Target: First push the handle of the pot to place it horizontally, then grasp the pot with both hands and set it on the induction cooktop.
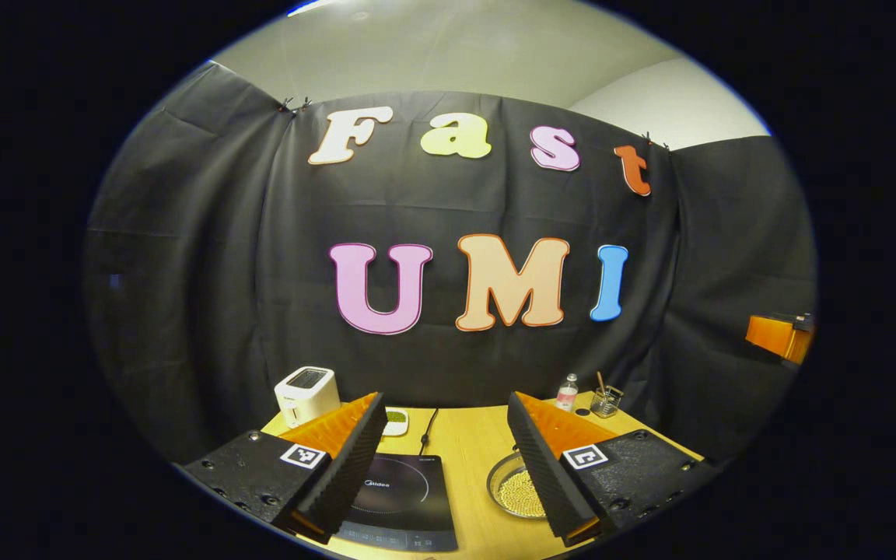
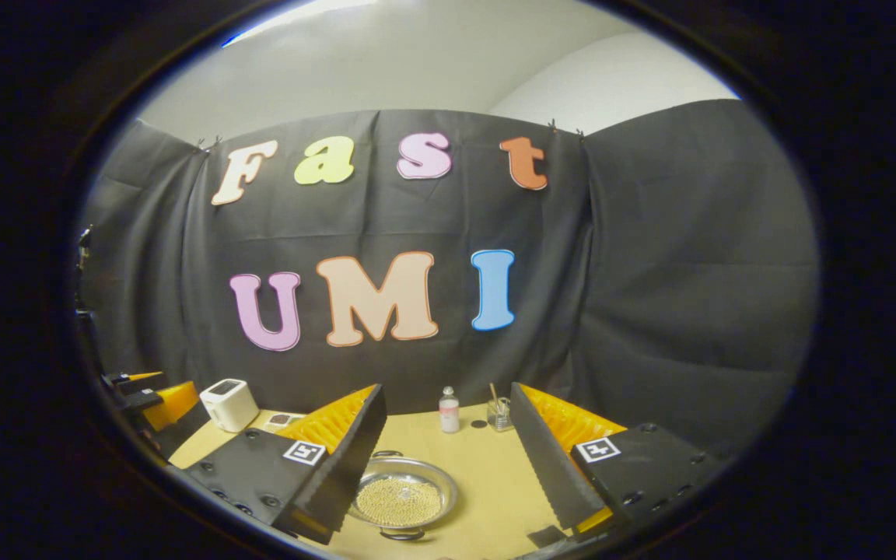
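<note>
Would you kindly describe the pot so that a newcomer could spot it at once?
On the wooden table, right of the black induction cooktop, sits the pot. It is a shallow, round, shiny metal vessel holding small pale beads, with loop handles at its near and far rims, unlike the white toaster.

The room is dim, with light coming from the ceiling. The yellow table (image 1: pixel 467 443) looks bright. Edges bend round and look a bit blurry.
</note>
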A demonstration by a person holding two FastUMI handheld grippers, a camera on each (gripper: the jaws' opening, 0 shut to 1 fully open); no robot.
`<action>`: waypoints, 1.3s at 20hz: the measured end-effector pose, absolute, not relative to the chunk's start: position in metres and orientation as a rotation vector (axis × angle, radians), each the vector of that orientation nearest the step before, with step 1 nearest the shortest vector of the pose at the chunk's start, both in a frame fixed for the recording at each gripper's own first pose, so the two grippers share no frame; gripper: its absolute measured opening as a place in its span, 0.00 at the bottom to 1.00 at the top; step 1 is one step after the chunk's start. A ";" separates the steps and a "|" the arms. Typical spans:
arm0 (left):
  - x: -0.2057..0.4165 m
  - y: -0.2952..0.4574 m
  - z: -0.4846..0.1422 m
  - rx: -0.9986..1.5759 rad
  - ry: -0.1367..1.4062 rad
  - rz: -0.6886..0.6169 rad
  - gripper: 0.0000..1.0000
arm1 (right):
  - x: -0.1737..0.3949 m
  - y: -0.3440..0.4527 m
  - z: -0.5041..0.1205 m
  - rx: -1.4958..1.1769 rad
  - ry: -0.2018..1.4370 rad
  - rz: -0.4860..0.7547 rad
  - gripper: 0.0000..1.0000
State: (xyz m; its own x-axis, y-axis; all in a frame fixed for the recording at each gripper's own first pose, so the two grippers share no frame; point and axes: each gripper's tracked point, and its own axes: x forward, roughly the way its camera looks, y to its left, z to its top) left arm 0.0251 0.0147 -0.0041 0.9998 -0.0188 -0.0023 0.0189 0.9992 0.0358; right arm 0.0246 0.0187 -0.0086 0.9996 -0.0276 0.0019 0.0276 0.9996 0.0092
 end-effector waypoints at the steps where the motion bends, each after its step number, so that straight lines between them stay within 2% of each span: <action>1: 0.025 0.016 -0.006 0.034 0.003 -0.017 0.91 | 0.024 0.022 -0.010 0.007 0.002 -0.022 0.97; 2: 0.025 0.019 -0.006 0.033 0.002 -0.014 0.95 | 0.024 0.027 -0.011 0.003 0.003 -0.015 0.97; 3: 0.025 0.019 -0.006 0.031 0.000 -0.013 0.92 | 0.023 0.031 -0.012 0.000 -0.001 -0.010 0.97; 4: 0.024 0.020 -0.007 0.027 -0.001 -0.014 0.95 | 0.023 0.034 -0.012 -0.005 -0.002 -0.005 0.94; 6: 0.022 0.022 -0.008 0.015 0.003 -0.014 0.95 | 0.024 0.044 -0.017 -0.006 0.000 0.011 0.92; 7: 0.022 0.024 -0.011 0.011 0.005 -0.011 0.92 | 0.025 0.048 -0.021 -0.002 0.009 0.023 0.92; 8: 0.020 0.026 -0.012 0.009 0.008 -0.008 0.95 | 0.026 0.053 -0.024 0.003 0.015 0.033 0.92; 10: 0.018 0.032 -0.014 0.017 0.014 0.003 0.91 | 0.026 0.061 -0.030 0.009 0.024 0.044 0.78; 11: 0.017 0.036 -0.016 0.024 0.016 0.010 0.95 | 0.028 0.064 -0.034 0.008 0.027 0.050 0.71; 12: 0.016 0.039 -0.016 0.028 0.017 0.016 0.91 | 0.028 0.068 -0.036 0.004 0.027 0.054 0.64; 14: 0.015 0.043 -0.017 0.032 0.022 0.022 0.95 | 0.026 0.076 -0.041 -0.005 0.038 0.071 0.46; 17: 0.014 0.045 -0.020 0.037 0.029 0.024 0.95 | 0.028 0.086 -0.051 -0.018 0.065 0.098 0.36; 18: 0.014 0.046 -0.019 0.042 0.030 0.023 0.95 | 0.028 0.090 -0.051 -0.017 0.069 0.105 0.46; 24: 0.016 0.045 -0.022 0.050 0.038 0.010 0.95 | 0.028 0.104 -0.058 -0.006 0.089 0.153 0.46; 25: 0.017 0.045 -0.023 0.054 0.039 0.010 0.92 | 0.031 0.110 -0.061 -0.003 0.090 0.164 0.46; 26: 0.017 0.046 -0.022 0.059 0.039 0.010 0.95 | 0.034 0.114 -0.062 -0.004 0.089 0.169 0.46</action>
